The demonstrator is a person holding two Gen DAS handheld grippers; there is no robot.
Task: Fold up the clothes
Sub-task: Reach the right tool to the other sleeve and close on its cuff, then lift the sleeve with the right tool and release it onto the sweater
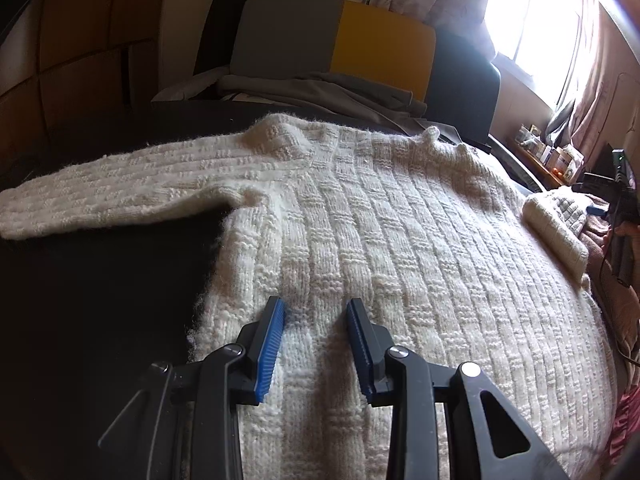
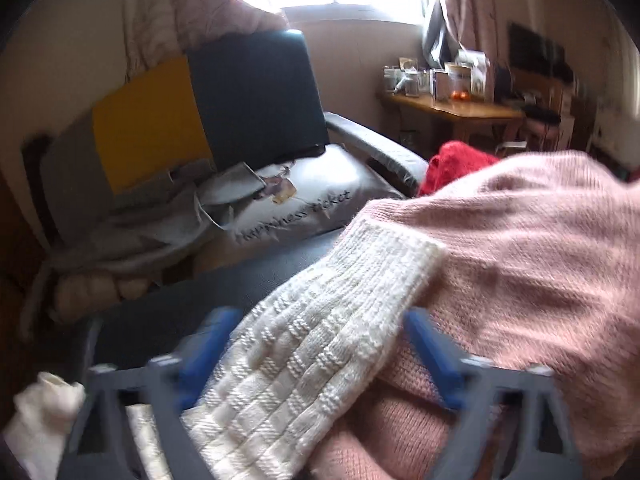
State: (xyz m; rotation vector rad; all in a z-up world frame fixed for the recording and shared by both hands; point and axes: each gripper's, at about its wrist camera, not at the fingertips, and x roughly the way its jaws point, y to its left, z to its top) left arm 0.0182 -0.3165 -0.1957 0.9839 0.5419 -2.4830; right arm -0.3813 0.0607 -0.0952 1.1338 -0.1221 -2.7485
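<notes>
Knitwear fills both views: a cream sweater lies flat on a dark surface, its left sleeve stretched out toward the left edge. Left tongs hover over the sweater's lower body, gaping and empty, blue pads apart. Behind, a grey and yellow cushion leans on a chair. Right tongs are spread wide around the sweater's right sleeve, which lies draped over a pink knit garment; whether the pads touch the wool cannot be told.
</notes>
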